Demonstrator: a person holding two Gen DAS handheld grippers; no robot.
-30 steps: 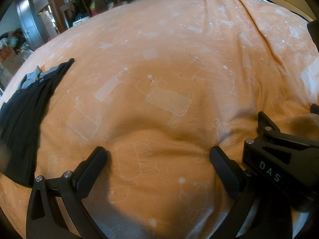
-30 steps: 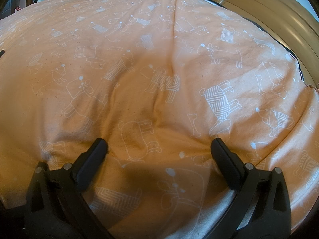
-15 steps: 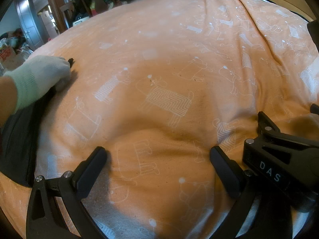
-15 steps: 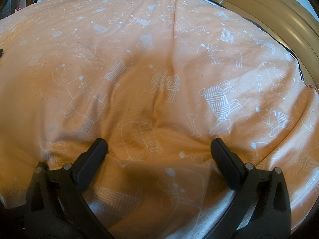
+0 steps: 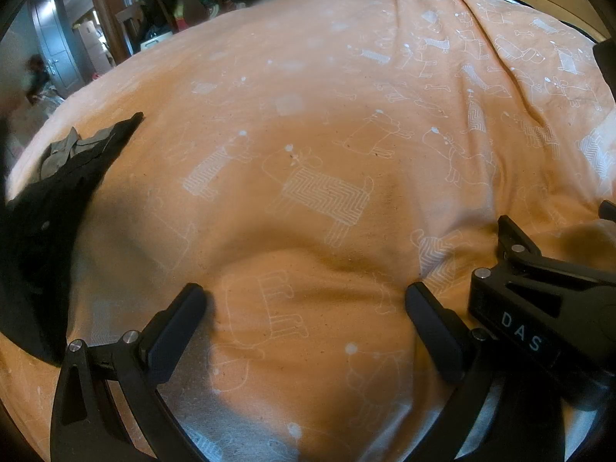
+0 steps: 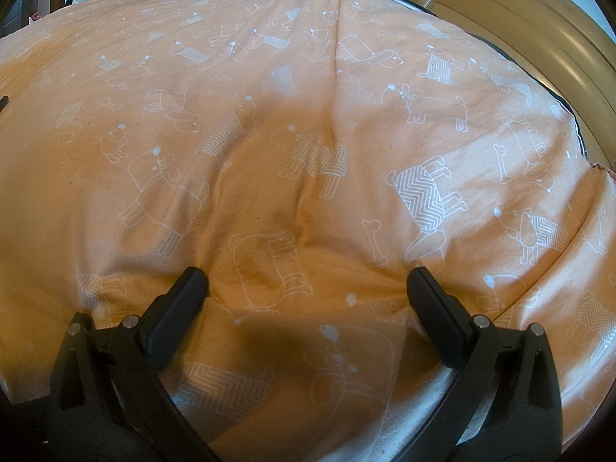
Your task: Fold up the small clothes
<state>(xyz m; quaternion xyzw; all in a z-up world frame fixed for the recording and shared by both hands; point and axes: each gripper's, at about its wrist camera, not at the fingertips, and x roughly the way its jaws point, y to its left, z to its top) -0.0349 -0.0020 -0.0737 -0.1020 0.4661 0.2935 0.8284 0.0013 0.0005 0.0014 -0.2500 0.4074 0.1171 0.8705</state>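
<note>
Both grippers' jaws wide apart, empty, tips on bedspread [image 6: 308, 134]

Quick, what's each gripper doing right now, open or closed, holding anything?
Left gripper: open, holding nothing, resting on the orange bedsheet.
Right gripper: open, holding nothing.

left gripper [image 5: 304, 308]: matte black plastic, two flat tapered fingers [image 5: 177, 327], open triangular struts, silver screw heads at the joints | right gripper [image 6: 308, 292]: same black build, smooth finger pads [image 6: 435, 315], silver screws | right gripper body seen from the left wrist view [image 5: 539, 319]: black block with white letters "DAS"
</note>
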